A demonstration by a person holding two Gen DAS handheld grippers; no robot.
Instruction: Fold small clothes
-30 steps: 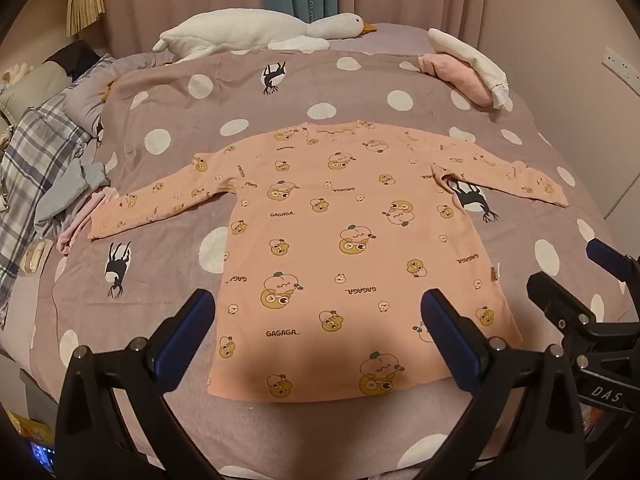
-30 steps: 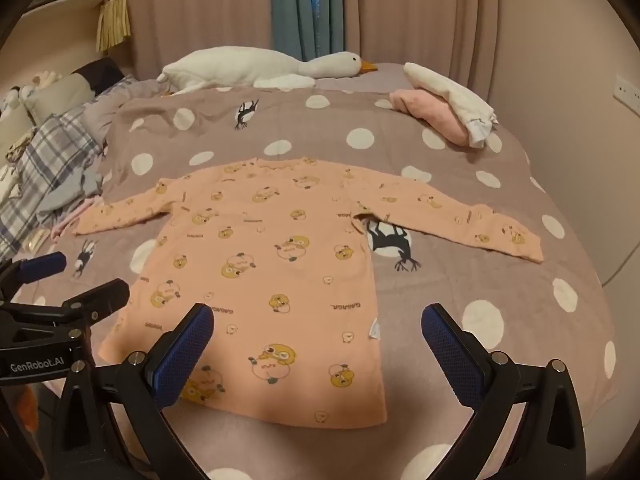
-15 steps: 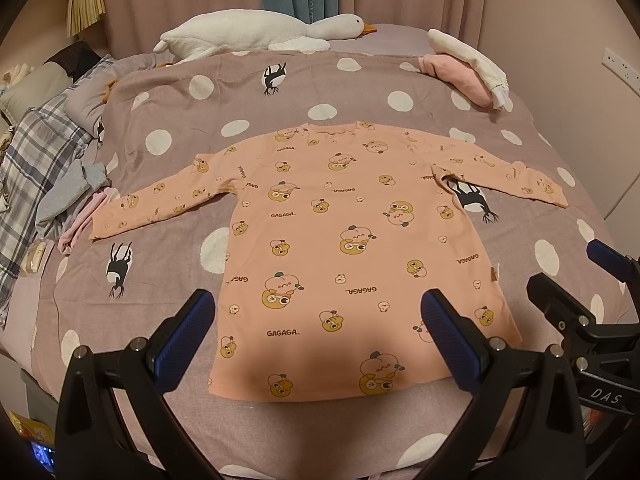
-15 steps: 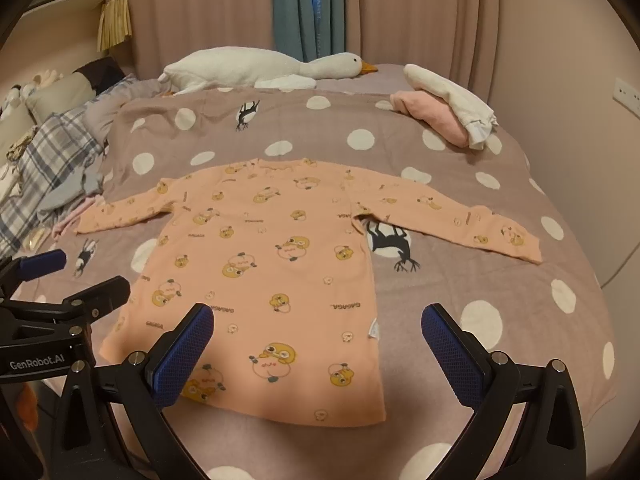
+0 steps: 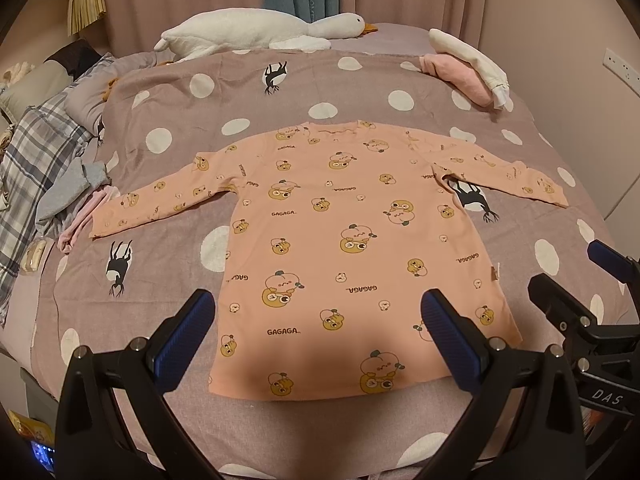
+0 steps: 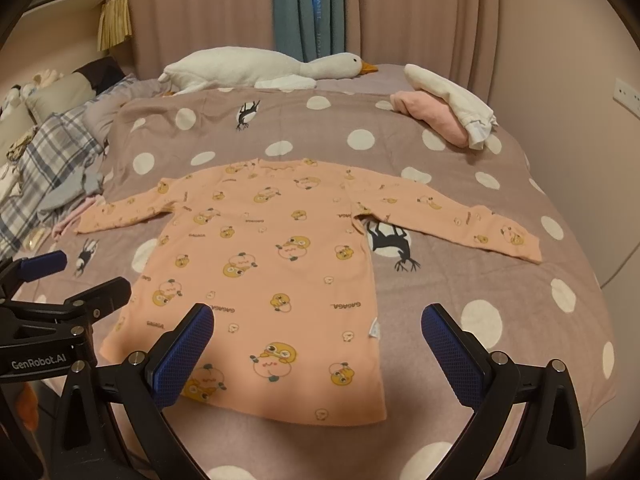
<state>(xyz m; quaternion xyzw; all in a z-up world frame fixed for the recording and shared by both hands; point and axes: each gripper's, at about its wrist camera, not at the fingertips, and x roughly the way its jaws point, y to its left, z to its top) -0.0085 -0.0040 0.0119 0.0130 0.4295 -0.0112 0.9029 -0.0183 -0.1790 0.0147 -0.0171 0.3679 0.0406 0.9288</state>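
Observation:
A small orange long-sleeved shirt (image 5: 348,240) with cartoon prints lies flat and spread on the polka-dot bedspread (image 5: 280,96), both sleeves out to the sides. It also shows in the right wrist view (image 6: 272,272). My left gripper (image 5: 316,336) is open and empty, hovering above the shirt's hem. My right gripper (image 6: 316,344) is open and empty above the hem's right part. The right gripper shows at the right edge of the left wrist view (image 5: 580,280); the left gripper shows at the left edge of the right wrist view (image 6: 64,276).
A white goose plush (image 5: 256,32) lies at the bed's far end. Folded pink and white clothes (image 5: 468,72) sit at the far right. A plaid cloth and grey garments (image 5: 44,168) are heaped at the left. A wall (image 5: 580,40) runs along the right.

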